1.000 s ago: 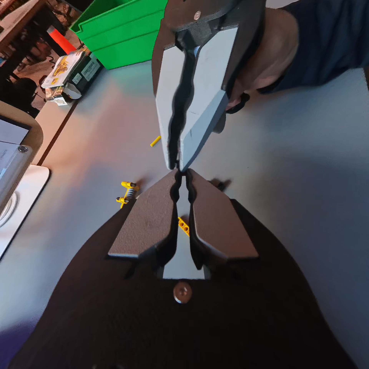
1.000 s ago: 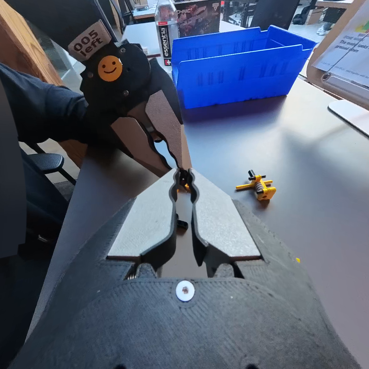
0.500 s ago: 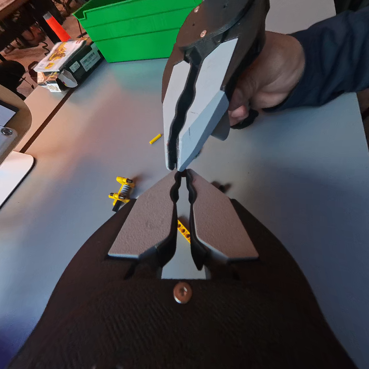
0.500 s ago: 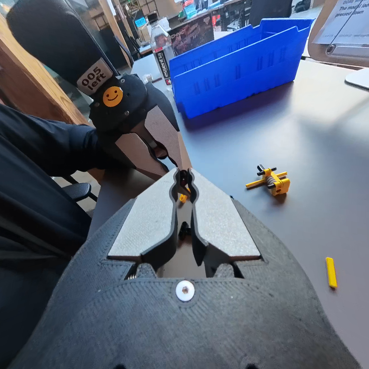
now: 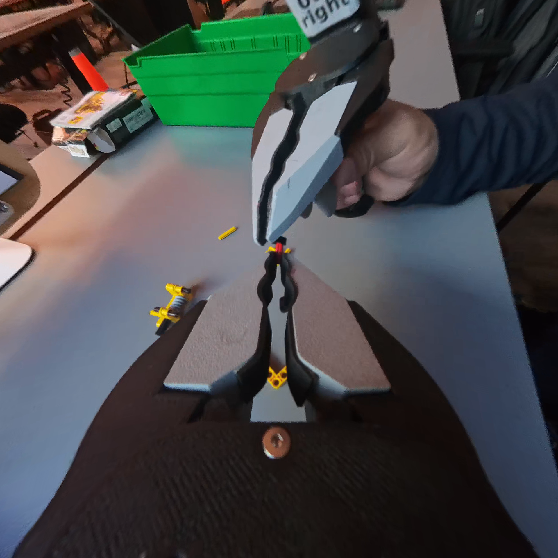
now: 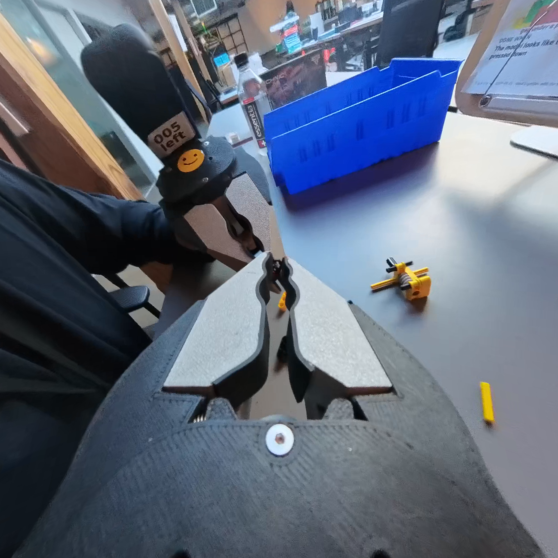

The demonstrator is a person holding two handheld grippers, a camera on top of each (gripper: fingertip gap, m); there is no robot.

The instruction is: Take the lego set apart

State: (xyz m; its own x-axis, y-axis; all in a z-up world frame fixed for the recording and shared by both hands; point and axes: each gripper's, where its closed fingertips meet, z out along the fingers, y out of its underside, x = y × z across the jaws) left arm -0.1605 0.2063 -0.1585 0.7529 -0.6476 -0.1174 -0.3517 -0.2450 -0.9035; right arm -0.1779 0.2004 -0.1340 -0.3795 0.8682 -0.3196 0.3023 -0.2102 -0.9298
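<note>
While the left gripper [image 5: 277, 262] is pinching a small yellow-and-red lego piece [image 5: 278, 250] between its wavy-edged jaws, the right gripper [image 6: 275, 265] is meeting it tip to tip above the smooth grey tabletop [image 5: 120, 241], its jaws closed on a tiny black pin [image 5: 281, 240] at the same piece. Lying loose on the tabletop are a yellow sub-assembly with a coiled grey spring [image 6: 404, 279], a thin yellow axle [image 6: 486, 405] and a perforated yellow angle beam [image 5: 277, 377]. Ribbed plastic bins, one green [image 5: 211, 78] and one blue [image 6: 356, 133], are standing well behind.
</note>
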